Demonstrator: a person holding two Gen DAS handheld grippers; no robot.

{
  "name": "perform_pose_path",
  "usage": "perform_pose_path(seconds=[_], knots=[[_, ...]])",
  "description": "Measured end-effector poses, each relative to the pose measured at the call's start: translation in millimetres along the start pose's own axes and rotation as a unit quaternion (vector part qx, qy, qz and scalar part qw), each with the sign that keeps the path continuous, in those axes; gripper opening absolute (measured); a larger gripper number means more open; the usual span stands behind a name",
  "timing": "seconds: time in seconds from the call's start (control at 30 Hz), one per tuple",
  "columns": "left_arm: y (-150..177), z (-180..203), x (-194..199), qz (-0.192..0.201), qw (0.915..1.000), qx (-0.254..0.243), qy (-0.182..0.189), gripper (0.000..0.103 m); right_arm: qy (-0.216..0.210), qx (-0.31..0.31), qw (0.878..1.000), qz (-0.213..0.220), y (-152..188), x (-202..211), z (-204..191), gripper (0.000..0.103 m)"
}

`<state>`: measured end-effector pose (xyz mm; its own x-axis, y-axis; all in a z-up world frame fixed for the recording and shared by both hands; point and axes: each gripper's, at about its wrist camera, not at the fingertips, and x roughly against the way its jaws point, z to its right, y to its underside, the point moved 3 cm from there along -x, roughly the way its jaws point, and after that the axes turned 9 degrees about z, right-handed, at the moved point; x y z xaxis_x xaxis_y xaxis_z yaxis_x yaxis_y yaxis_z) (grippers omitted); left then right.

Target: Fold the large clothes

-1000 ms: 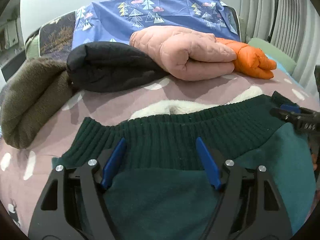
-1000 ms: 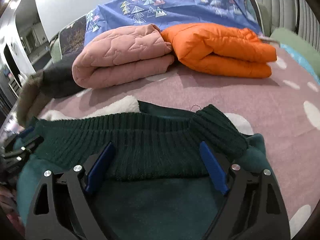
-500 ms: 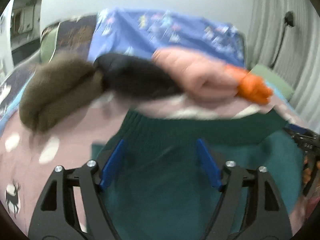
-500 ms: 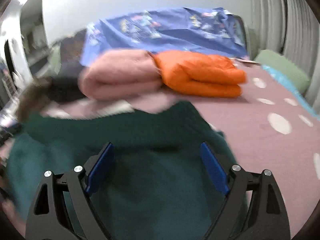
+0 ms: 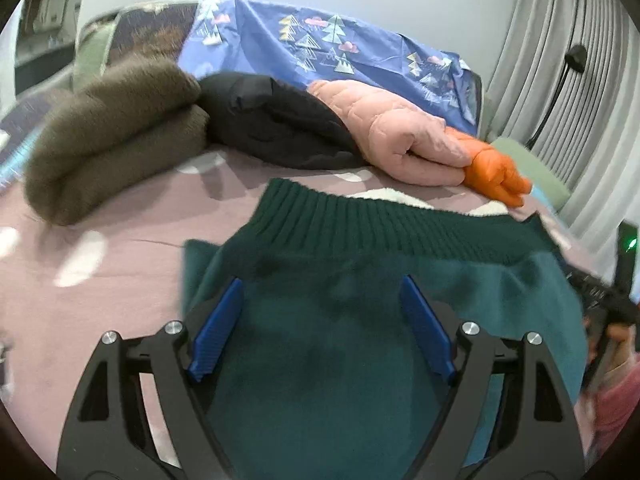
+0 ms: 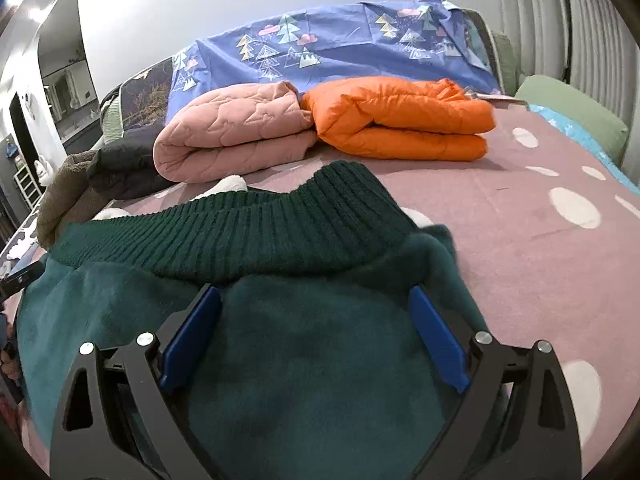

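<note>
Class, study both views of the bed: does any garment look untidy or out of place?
Only the green sweater: its ribbed hem lies rumpled, one corner humped up. The pink jacket and orange jacket lie folded.

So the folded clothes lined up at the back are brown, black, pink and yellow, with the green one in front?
Nearly. The last folded garment is orange, not yellow, as the right wrist view shows. The brown, black and pink ones and the green garment in front are right.
</note>
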<state>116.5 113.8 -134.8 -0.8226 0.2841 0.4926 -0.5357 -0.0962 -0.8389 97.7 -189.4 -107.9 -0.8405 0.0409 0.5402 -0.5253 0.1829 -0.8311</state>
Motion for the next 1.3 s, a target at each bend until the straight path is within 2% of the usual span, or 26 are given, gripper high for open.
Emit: perform_pose_path(seconds=[0.13,0.2,0.23,0.27,0.33,0.37,0.47,0.53,0.63,0.67,0.7,0.73,0.8,0.83,0.9,0.97,1.03,1.13,1.2,1.27,1.3], knots=[[19.2,-5.9,45.3,-0.001,0.9998,-0.02,0.002,0.082,-0.017,0.001,1.0,0.026,7.9,47.7,2.1,0.095],[38.9,-17.5,52.6,-0.009,0.9997,-0.022,-0.002,0.085,-0.006,0.007,1.0,-0.001,24.1,45.1,11.1,0.095],[48.1,-23.0,49.9,-0.02,0.9997,-0.012,0.001,0.087,-0.008,0.002,1.0,-0.02,37.4,35.1,18.3,0.095],[57.5,-31.4,44.5,-0.036,0.9991,0.016,0.014,0.089,-0.02,-0.005,1.0,-0.014,46.7,29.8,23.2,0.095],[62.8,-53.2,38.9,-0.048,0.9919,0.101,0.06,0.089,-0.017,-0.004,1.0,-0.012,44.1,30.5,20.9,0.095],[61.6,-54.5,39.9,-0.048,0.9918,0.102,0.06,0.089,-0.005,0.006,1.0,-0.013,40.1,32.2,15.8,0.095],[58.7,-42.1,44.4,-0.042,0.9971,0.059,0.026,0.088,0.015,0.013,1.0,-0.017,39.2,38.5,10.3,0.095],[53.9,-35.4,55.7,-0.03,0.9989,0.036,0.006,0.083,0.011,-0.012,1.0,-0.009,36.2,58.0,11.3,0.094],[49.0,-26.3,78.5,-0.012,0.9997,-0.005,-0.02,0.062,-0.003,-0.023,1.0,-0.005,37.5,85.8,15.7,0.092],[46.7,-24.8,84.8,-0.007,0.9997,-0.011,-0.023,0.048,-0.002,-0.019,1.0,-0.009,40.0,91.1,16.6,0.089],[43.6,-23.3,92.0,0.001,0.9997,-0.013,-0.02,0.038,0.0,-0.017,1.0,-0.013,42.9,93.2,17.0,0.088],[39.8,-22.4,100.7,0.014,0.9998,-0.006,-0.009,0.035,0.008,-0.019,0.999,-0.029,49.9,93.2,21.0,0.086],[36.1,-19.3,106.1,0.026,0.9996,0.002,0.015,0.034,0.024,-0.028,0.998,-0.053,63.9,86.1,30.7,0.078],[39.4,-17.7,102.4,0.017,0.9997,-0.004,0.018,0.034,0.03,-0.028,0.998,-0.052,69.5,83.4,33.8,0.074],[55.1,-17.8,82.1,-0.024,0.9993,-0.026,-0.007,0.032,0.039,-0.01,0.998,-0.047,71.0,82.5,28.5,0.074],[66.9,-16.1,74.6,-0.017,0.9985,-0.052,-0.009,0.032,0.052,0.009,0.997,-0.05,71.6,81.9,21.3,0.075],[63.2,-15.6,76.8,-0.024,0.9985,-0.049,-0.011,0.032,0.058,0.016,0.997,-0.054,70.9,81.9,19.3,0.075],[64.0,-11.9,77.3,-0.026,0.9975,-0.064,-0.017,0.032,0.062,-0.002,0.997,-0.053,60.1,88.5,18.6,0.075],[63.6,-10.5,76.9,-0.027,0.9974,-0.064,-0.02,0.033,0.039,-0.016,0.999,-0.03,44.6,96.8,8.5,0.072],[64.4,-8.4,75.2,-0.025,0.997,-0.069,-0.025,0.034,-0.001,-0.011,1.0,-0.008,31.1,104.7,-13.0,0.055],[65.1,-7.3,75.7,-0.024,0.9967,-0.073,-0.027,0.034,-0.027,0.0,1.0,0.003,23.8,107.6,-28.8,0.052]])
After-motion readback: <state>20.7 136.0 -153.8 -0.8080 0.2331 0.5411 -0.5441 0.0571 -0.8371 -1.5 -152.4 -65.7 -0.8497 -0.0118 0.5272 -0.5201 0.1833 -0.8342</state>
